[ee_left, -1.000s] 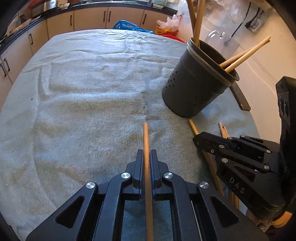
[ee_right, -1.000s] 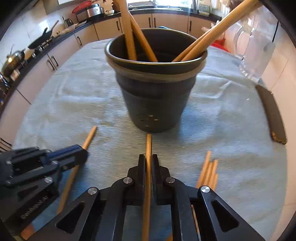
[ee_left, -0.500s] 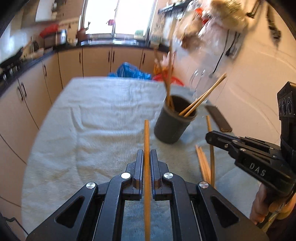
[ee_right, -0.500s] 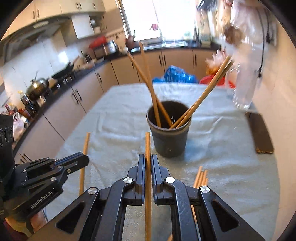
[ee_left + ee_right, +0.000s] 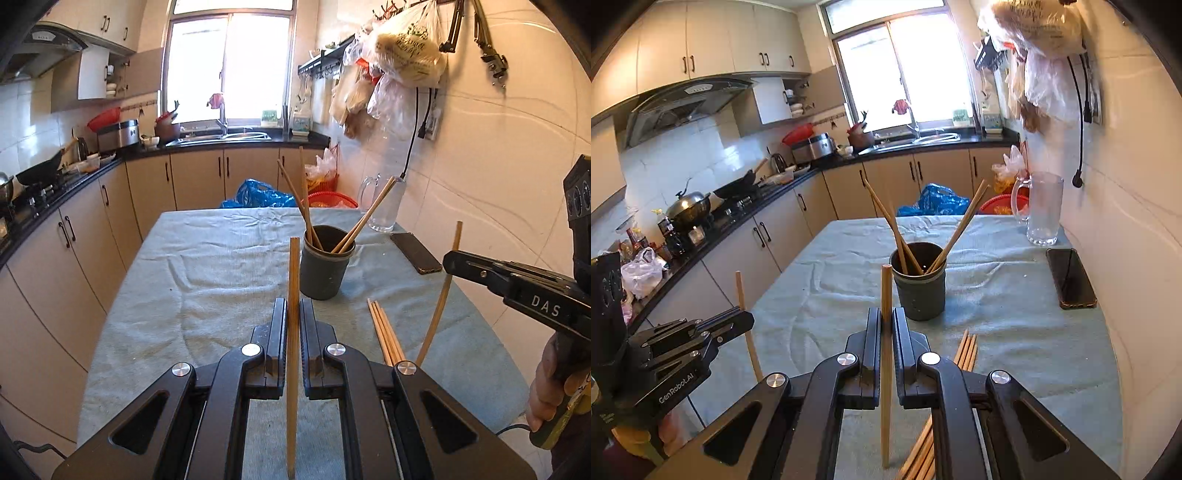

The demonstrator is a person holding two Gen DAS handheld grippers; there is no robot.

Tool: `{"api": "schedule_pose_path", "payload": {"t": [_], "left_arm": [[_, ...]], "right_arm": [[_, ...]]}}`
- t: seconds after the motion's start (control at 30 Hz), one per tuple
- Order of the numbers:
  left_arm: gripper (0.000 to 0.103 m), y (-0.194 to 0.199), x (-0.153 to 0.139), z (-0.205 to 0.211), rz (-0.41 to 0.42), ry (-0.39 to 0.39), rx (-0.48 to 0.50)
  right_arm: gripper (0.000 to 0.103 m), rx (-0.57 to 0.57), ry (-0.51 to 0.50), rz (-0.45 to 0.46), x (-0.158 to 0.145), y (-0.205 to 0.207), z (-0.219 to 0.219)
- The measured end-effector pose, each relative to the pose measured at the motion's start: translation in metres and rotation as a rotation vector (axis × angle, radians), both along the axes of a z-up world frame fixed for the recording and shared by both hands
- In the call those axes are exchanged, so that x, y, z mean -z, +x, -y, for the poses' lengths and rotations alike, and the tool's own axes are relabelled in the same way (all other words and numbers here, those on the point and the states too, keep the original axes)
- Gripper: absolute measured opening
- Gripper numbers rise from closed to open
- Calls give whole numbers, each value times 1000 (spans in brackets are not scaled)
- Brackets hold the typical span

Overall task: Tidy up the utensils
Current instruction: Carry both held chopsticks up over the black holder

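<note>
Two black two-finger grippers, the left gripper [image 5: 293, 314] and the right gripper [image 5: 886, 321], each clamp one thin wooden chopstick [image 5: 293, 280] lengthwise above the towel-covered table [image 5: 229, 266], short of the dark round holder [image 5: 324, 267], loose chopsticks [image 5: 384, 334] lying beside it.

Ahead of tongs: holder [image 5: 919, 291] with splayed chopsticks [image 5: 956, 229]. Right: loose chopsticks [image 5: 966, 350], phone [image 5: 1070, 277], jug [image 5: 1042, 212]. Left: bare desk [image 5: 207, 280].
</note>
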State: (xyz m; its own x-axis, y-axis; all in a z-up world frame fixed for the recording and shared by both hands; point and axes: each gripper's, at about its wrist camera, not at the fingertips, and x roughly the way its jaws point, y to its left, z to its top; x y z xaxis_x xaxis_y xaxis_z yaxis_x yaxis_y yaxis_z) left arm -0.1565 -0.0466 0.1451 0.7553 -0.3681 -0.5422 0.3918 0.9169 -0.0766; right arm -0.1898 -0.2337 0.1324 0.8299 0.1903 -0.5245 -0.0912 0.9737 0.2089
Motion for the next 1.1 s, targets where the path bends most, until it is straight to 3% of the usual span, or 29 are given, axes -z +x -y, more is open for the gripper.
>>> {"api": "schedule_pose_path", "payload": {"t": [0.57,1.1], "left_arm": [[6,-27,-28,-17,55,-80,-37],[6,-7,-63,4,86,-74,61]], "right_arm": [[7,8,17,87,-27,-21,9],[7,35,37,119,-49,-9,23]]}}
